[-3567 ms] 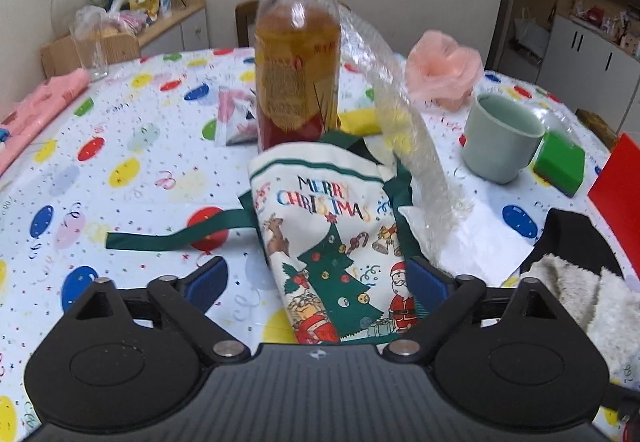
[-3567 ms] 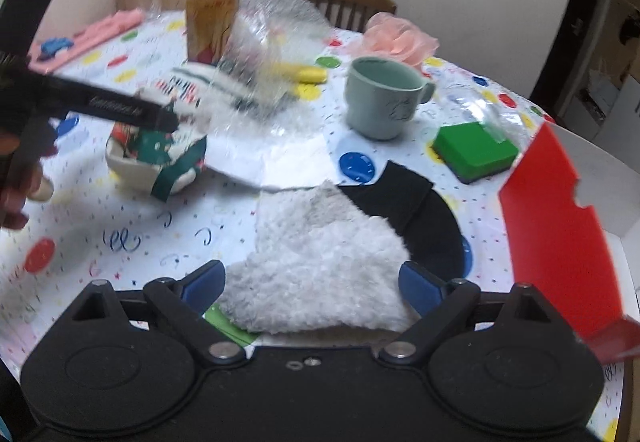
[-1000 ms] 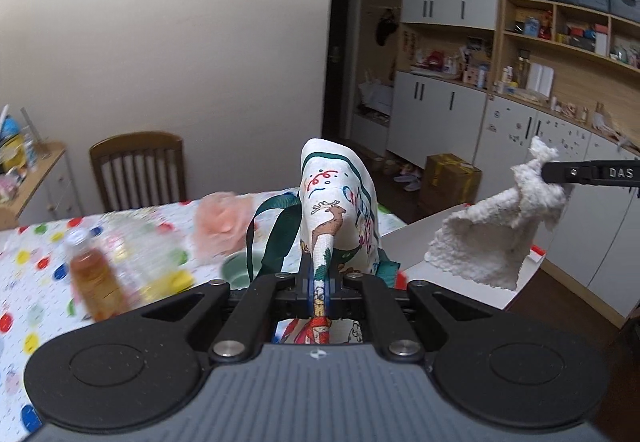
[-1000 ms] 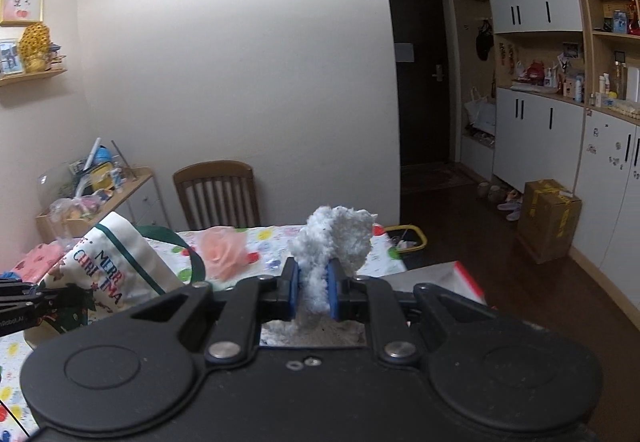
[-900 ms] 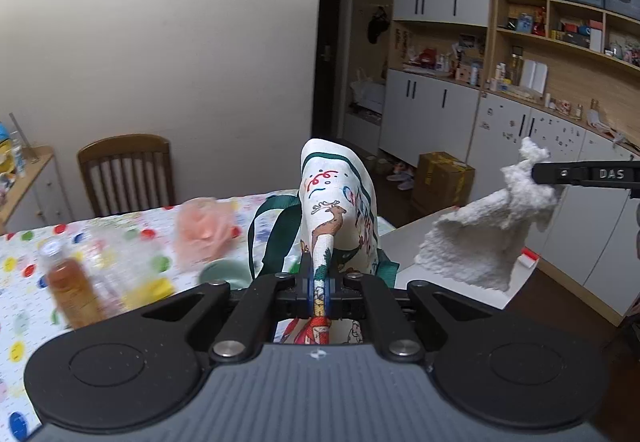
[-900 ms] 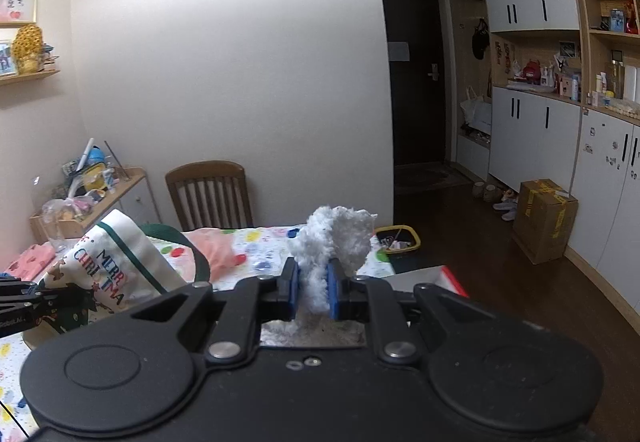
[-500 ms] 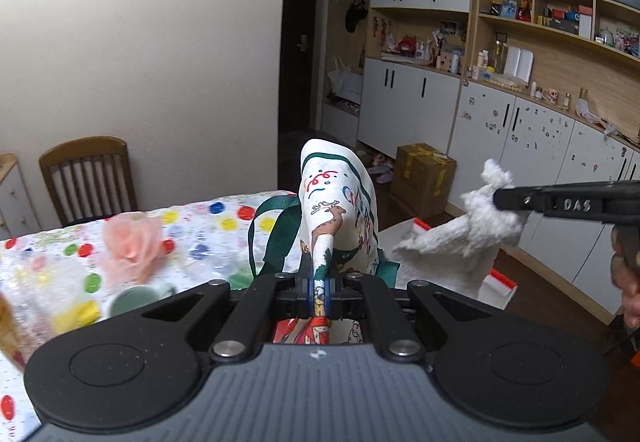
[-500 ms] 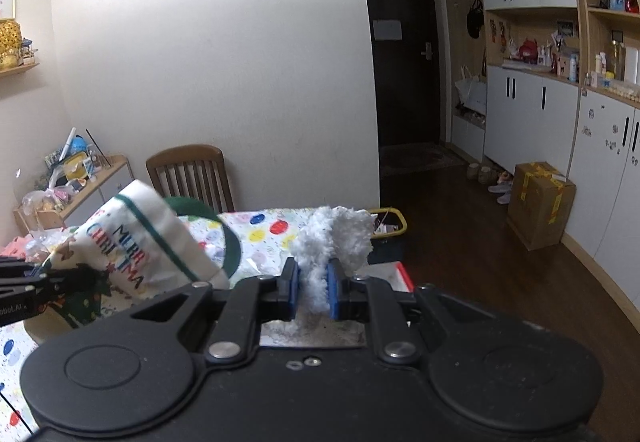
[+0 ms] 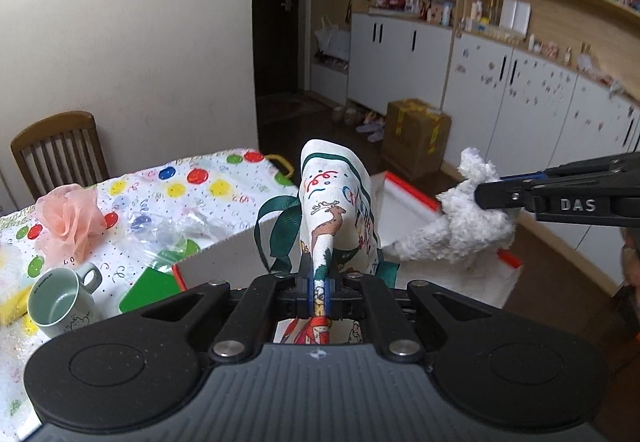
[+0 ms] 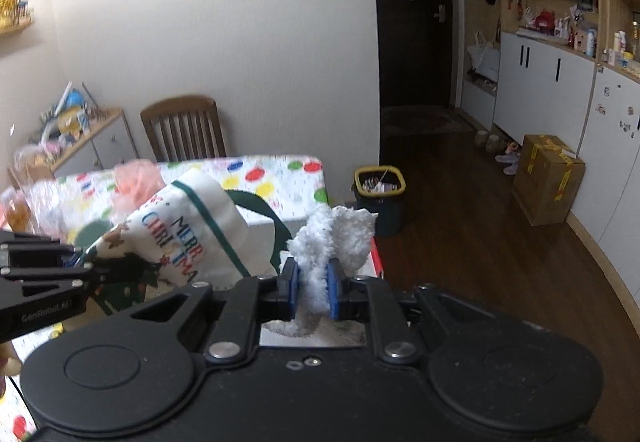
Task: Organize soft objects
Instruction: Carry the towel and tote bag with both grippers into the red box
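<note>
The left gripper [image 9: 317,286] is pinching a Christmas-print cloth bag [image 9: 338,201]; the right gripper [image 10: 313,292] is clamping a fluffy white cloth [image 10: 332,232]; lower left, a pale green mug [image 9: 60,302] is sitting beside a flat green block [image 9: 150,282]

Over the box [image 9: 404,217]: open interior below, but the Christmas cloth [image 9: 340,201] and the fluffy white cloth [image 9: 456,226] hang above it.
Left of box: green block [image 9: 148,288], mug [image 9: 60,302], crinkled plastic [image 9: 168,230] and pink mesh flower [image 9: 66,215] crowd the table [image 9: 208,181].
Right of box: bare wooden floor [image 10: 480,226]; bin [image 10: 380,197] and cardboard carton [image 10: 548,177] stand farther off.
</note>
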Action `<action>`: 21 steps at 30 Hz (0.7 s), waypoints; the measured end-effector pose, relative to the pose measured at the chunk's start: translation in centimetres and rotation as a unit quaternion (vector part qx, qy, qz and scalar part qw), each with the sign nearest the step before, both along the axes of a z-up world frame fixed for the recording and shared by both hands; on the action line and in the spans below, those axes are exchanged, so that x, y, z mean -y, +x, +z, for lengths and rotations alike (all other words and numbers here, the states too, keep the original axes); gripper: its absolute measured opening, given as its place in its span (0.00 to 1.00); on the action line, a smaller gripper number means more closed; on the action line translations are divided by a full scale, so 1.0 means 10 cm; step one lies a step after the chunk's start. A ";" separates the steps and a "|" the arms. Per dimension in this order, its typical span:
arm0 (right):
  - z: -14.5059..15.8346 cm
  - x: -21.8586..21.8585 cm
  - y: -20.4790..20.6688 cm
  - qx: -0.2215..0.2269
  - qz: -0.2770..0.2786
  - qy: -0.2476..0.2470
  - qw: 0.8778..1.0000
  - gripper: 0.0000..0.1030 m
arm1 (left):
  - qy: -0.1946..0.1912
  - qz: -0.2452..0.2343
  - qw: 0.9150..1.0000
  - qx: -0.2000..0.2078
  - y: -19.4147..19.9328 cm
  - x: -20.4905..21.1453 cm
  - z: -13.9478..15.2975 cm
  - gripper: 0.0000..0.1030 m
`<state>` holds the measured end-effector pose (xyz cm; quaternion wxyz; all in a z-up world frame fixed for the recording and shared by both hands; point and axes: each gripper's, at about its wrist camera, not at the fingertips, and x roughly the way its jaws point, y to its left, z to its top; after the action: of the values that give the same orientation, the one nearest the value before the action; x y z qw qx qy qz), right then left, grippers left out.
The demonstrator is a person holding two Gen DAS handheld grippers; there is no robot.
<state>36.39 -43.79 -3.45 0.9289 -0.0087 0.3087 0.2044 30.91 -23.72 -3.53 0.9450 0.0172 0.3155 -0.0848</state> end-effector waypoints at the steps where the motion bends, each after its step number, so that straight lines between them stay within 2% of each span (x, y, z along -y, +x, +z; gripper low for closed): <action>1: -0.03 -0.01 0.03 -0.005 0.004 -0.002 1.000 0.14 | 0.006 0.004 1.000 -0.003 0.04 0.02 -0.04 0.04; 7: -0.24 -0.10 0.16 -0.028 0.030 -0.022 0.999 0.14 | 0.031 0.002 0.999 -0.032 0.26 0.10 -0.29 0.04; 21: -0.67 -0.28 0.38 -0.091 0.090 -0.058 0.990 0.14 | 0.039 0.004 0.992 -0.121 0.58 0.09 -0.69 0.04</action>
<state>40.14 -40.99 -10.16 0.8725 -0.0715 0.4016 0.2690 36.74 -24.63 -10.45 0.8987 0.0423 0.4308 -0.0699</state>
